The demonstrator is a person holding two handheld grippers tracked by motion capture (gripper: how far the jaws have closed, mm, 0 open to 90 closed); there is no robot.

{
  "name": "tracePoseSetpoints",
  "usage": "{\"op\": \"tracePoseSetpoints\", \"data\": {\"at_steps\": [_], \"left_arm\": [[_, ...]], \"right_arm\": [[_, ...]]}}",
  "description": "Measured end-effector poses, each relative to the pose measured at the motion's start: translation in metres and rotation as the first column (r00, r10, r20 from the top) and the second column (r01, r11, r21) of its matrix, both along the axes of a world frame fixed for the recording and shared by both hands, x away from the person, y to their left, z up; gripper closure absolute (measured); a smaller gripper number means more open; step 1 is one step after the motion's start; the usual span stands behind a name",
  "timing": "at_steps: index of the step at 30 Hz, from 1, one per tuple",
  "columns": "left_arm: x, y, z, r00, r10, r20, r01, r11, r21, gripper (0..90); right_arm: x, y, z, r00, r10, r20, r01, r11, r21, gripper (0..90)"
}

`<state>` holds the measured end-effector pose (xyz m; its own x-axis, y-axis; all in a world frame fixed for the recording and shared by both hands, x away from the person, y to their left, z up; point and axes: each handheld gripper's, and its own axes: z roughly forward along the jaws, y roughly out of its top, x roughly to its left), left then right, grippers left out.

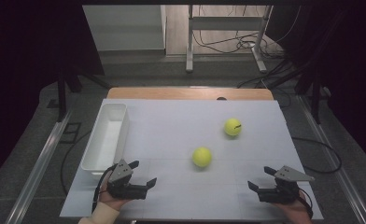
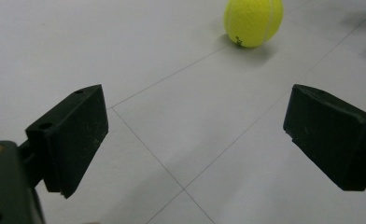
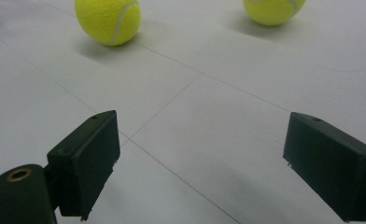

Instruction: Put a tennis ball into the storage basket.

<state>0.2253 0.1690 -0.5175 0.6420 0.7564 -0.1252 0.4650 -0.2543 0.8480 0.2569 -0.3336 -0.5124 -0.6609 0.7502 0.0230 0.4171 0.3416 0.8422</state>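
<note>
On the white tabletop (image 1: 172, 126) I see two yellow tennis balls and a white bin, with my two tools resting low at the near edge. My left tool (image 1: 141, 173) sits at the near left, just in front of the bin's near end, its jaws spread wide with nothing between them — in the left gripper view the two black pads stand far apart over bare surface, and the nearer ball (image 2: 253, 21) lies ahead and to the right, well clear of them. My right tool (image 1: 260, 178) sits at the near right corner, jaws likewise wide open and empty; in the right gripper view both balls lie ahead of it, the nearer ball (image 3: 108, 19) up to the left and the farther ball (image 3: 273, 10) up to the right, cut by the top edge. From the high view the nearer ball (image 1: 202, 157) rests around the middle of the tabletop, between the two tools but farther out, and the farther ball (image 1: 233, 127) sits beyond it to the right — the two are apart, not touching. The white bin (image 1: 107, 135) stands along the left edge, long side running away from me, and it looks empty.
</note>
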Motion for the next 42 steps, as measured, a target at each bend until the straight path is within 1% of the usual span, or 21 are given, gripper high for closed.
{"op": "tracePoseSetpoints", "data": {"at_steps": [2, 7, 14, 20, 26, 30, 37, 42], "left_arm": [[-0.0002, -0.0001, 0.0011, 1.0, 0.0, 0.0, 0.0, 1.0, -0.009, 7.7], [0.0002, -0.0003, 0.0014, 1.0, 0.005, 0.002, -0.005, 1.0, 0.003, 7.9], [0.0007, -0.0005, 0.0011, 0.9999, 0.01, -0.002, -0.01, 0.9999, 0.002, 8.4], [0.0006, -0.0015, 0.001, 0.9999, 0.011, -0.005, -0.011, 0.9999, 0.002, 8.7], [-0.0001, -0.0032, 0.0018, 0.9999, 0.007, -0.009, -0.007, 1.0, 0.005, 9.6], [0.0001, -0.0049, 0.0027, 1.0, 0.006, -0.007, -0.006, 0.9998, 0.018, 9.9], [0.0013, -0.0056, 0.0057, 0.9999, 0.01, -0.004, -0.01, 0.9997, 0.021, 10.3], [0.0041, -0.009, 0.0094, 1.0, 0.003, -0.001, -0.003, 0.9998, 0.02, 10.3]], "right_arm": [[0.0007, 0.0005, -0.0002, 1.0, 0.001, 0.001, -0.001, 1.0, 0.0, 11.3], [0.0005, -0.0014, -0.0011, 1.0, 0.002, -0.006, -0.002, 1.0, -0.002, 11.6], [0.0014, -0.0021, -0.0013, 0.9999, 0.005, -0.014, -0.005, 1.0, 0.002, 11.9], [0.0007, -0.0022, -0.001, 0.9999, 0.009, -0.009, -0.009, 1.0, 0.001, 12.3], [0.0015, -0.0046, -0.0002, 0.9999, -0.005, -0.014, 0.005, 1.0, 0.005, 12.9], [0.0021, -0.0059, -0.0002, 0.9997, -0.011, -0.021, 0.011, 1.0, 0.004, 13.2], [0.0017, -0.0043, -0.0006, 0.9998, 0.001, -0.022, -0.001, 1.0, 0.002, 13.6], [0.0014, -0.0038, -0.0009, 0.9997, 0.007, -0.024, -0.007, 1.0, 0.001, 13.9]]}}
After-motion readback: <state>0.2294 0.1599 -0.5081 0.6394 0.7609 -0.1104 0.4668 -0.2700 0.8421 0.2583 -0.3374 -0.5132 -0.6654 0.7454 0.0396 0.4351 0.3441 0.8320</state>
